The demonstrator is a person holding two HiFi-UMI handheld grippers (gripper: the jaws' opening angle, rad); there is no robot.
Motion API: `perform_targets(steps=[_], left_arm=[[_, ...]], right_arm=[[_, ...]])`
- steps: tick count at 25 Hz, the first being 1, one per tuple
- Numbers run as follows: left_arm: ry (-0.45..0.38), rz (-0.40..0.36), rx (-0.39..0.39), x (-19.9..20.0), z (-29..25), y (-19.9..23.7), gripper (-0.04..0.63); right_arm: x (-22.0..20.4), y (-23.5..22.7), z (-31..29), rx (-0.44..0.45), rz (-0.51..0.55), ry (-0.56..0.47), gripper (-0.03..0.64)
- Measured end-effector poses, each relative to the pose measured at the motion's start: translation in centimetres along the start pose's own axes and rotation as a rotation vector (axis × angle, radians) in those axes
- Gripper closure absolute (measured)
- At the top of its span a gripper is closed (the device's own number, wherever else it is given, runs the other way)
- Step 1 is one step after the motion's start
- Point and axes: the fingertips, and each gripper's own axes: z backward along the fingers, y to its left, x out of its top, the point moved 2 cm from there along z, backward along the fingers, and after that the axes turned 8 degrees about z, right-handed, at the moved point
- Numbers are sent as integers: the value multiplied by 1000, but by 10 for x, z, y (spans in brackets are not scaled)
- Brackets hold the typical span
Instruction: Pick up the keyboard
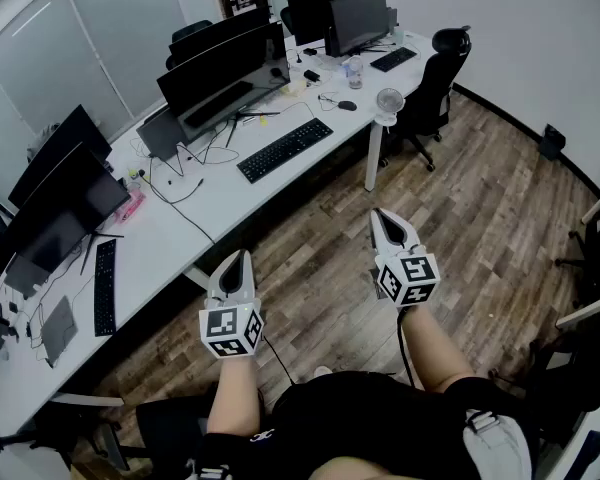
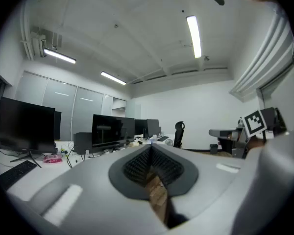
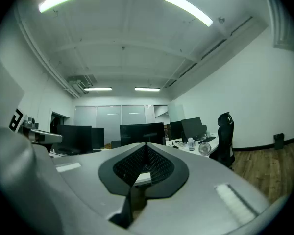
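Observation:
A black keyboard (image 1: 285, 149) lies slanted on the white desk (image 1: 220, 203), ahead of both grippers and well out of reach. My left gripper (image 1: 242, 256) is held over the wooden floor, jaws shut and empty, pointing level toward the desk. My right gripper (image 1: 377, 214) hovers to its right, also shut with nothing between the jaws. In the left gripper view the shut jaws fill the lower frame, with a keyboard edge (image 2: 12, 173) at far left. The right gripper view shows its shut jaws and the desk beyond.
Several dark monitors (image 1: 225, 73) stand along the desk, with a second keyboard (image 1: 104, 287) at the left and a third (image 1: 393, 59) at the far end. A small white fan (image 1: 389, 102) and a black office chair (image 1: 435, 80) sit near the desk's right end. Cables trail over the desk.

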Motion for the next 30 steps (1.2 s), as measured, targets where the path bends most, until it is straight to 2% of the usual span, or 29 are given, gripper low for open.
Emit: perform_targets(steps=[9,22,25,30], left_arm=[[-1,8,-6,2,-7,7,543],[-17,24,-53,6,-26,47,543],[-17,49,-54,4,-28,57,543],[-39,34,-34,5,-44,74,543]], right_arm=[[1,5,-10,-2,16,28,620],[8,26,-35,-40,40,7,621],[5,31,-41,-35,53,16,620],[4,27,-66,-35,67,-2,621]])
